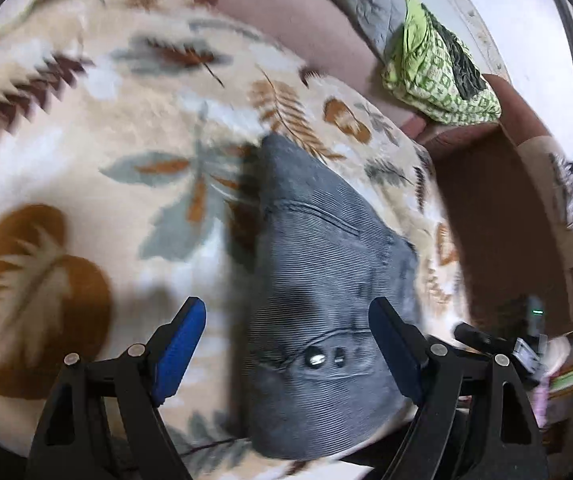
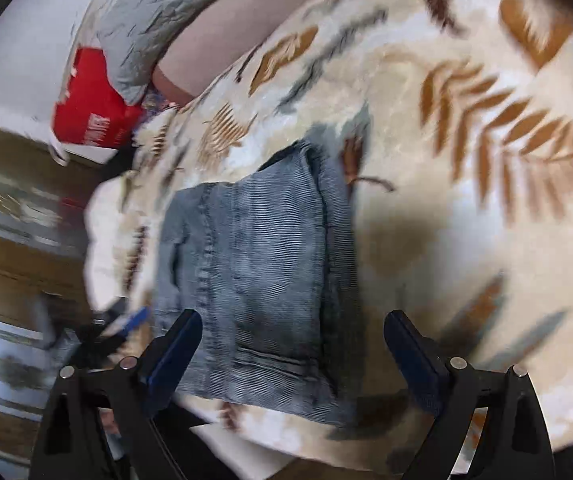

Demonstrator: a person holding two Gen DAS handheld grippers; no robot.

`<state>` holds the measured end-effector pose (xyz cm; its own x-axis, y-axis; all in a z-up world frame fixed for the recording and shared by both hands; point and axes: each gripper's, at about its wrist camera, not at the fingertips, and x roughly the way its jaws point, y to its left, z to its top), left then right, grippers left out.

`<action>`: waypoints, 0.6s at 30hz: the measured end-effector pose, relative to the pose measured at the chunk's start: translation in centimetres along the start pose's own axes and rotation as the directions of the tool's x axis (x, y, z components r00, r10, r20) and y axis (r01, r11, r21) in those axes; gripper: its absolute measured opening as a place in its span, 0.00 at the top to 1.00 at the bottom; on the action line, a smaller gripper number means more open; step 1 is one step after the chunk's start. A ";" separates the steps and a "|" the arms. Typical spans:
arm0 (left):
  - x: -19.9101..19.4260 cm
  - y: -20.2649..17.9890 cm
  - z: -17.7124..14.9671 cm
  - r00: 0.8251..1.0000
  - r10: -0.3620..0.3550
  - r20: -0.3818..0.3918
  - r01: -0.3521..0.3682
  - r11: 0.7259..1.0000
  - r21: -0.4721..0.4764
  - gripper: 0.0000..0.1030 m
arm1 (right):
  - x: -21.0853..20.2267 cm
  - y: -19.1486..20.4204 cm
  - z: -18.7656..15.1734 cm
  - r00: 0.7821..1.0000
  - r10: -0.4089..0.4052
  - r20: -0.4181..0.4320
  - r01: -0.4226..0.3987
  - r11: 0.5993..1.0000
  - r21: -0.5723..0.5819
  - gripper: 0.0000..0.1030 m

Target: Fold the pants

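My left gripper [image 1: 286, 350] and right gripper [image 2: 292, 354] hung released over the jeans [image 1: 326, 280] near the bed's edge; I needed matched corner grips.

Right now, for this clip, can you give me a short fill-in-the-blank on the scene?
1. The grey-blue ribbed denim pants lie on a cream fleece blanket printed with ____.
2. The left gripper has its blue pads ____, gripping nothing.
3. Near the waistband sits a shiny metal ____.
4. Beyond the blanket's edge in the right wrist view lies a ____ package with white lettering.

Missing words: leaves; open; button; red
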<state>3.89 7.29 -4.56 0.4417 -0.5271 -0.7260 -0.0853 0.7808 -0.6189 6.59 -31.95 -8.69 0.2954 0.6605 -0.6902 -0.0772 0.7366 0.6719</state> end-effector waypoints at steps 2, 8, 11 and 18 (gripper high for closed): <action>1.2 -0.2 0.5 0.997 -0.059 -0.055 0.058 0.998 -0.024 0.18 | 0.9 -0.6 1.0 0.999 0.029 -0.030 -0.028 0.999 0.027 0.09; 3.2 -1.1 0.9 0.997 0.055 -0.061 -0.055 0.998 0.012 0.18 | 2.6 -1.4 3.2 0.997 0.045 -0.064 -0.042 0.997 0.057 0.09; 3.2 -2.3 0.3 0.983 0.183 -0.014 -0.180 0.977 0.110 0.18 | 3.6 -1.8 3.1 0.997 0.043 -0.069 -0.039 0.998 0.048 0.09; 3.5 -4.3 -0.3 0.960 0.280 0.030 -0.279 0.931 0.238 0.18 | 2.7 -0.9 3.0 0.998 0.013 -0.064 -0.012 1.000 0.020 0.09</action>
<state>5.52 1.97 -4.56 0.4271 -0.2774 -0.8606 0.0100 0.9532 -0.3023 10.26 -31.27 -10.31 0.2333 0.6781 -0.6969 -0.0619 0.7256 0.6853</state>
